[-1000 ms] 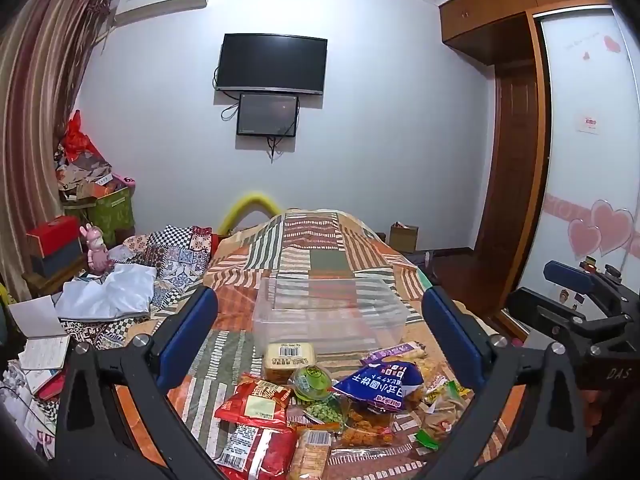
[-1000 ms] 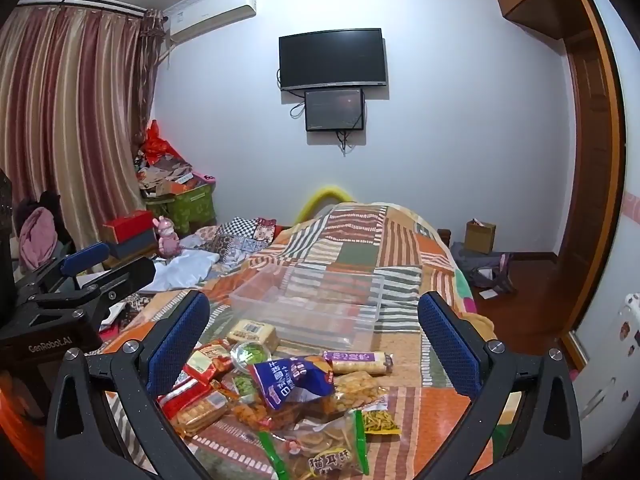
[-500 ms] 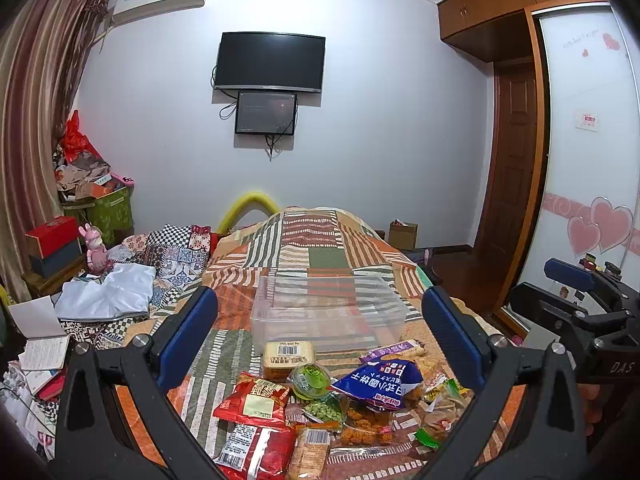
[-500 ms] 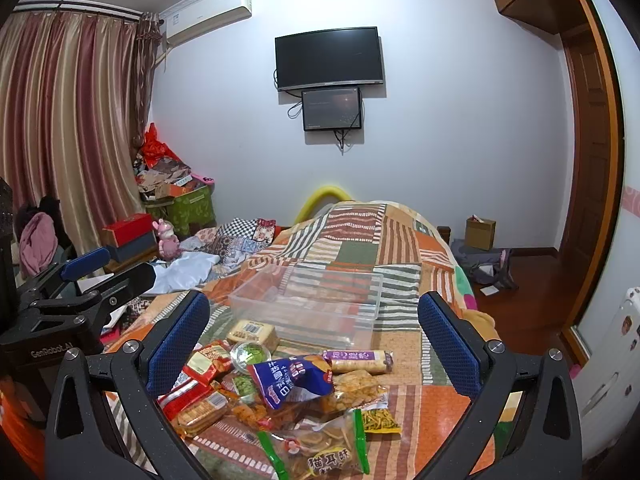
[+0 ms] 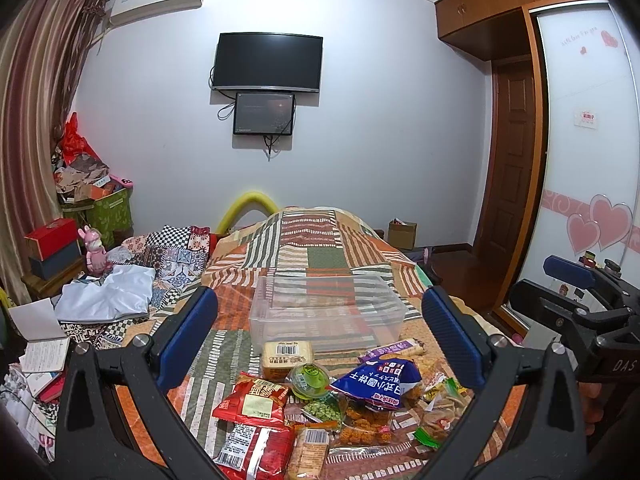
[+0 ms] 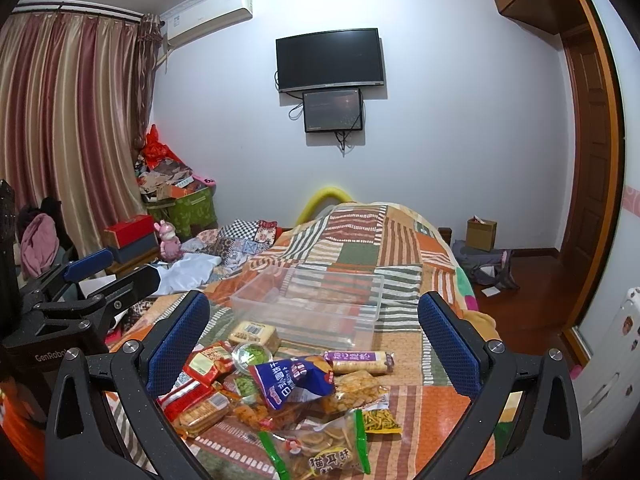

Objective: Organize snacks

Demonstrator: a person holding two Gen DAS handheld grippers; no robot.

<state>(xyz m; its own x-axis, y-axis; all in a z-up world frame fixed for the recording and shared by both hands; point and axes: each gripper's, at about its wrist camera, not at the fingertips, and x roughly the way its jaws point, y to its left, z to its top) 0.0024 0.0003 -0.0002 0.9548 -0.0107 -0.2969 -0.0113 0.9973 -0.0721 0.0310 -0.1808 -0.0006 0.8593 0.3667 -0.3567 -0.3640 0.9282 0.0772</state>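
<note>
Both tools were held wide open above the patchwork bed (image 5: 320, 256), the left tool (image 5: 320, 344) and the right tool (image 6: 314, 344) each gripping nothing. Snack packets (image 5: 320, 404) were seen heaped on the bedcover just in front of a clear plastic bin (image 5: 326, 312), with a blue bag (image 6: 294, 380) lying on top of the pile and a purple-wrapped cracker roll (image 6: 358, 361) set beside it.

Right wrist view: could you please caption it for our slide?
Open right gripper hovers above a snack pile beside an empty clear bin on a patchwork bed.
</note>
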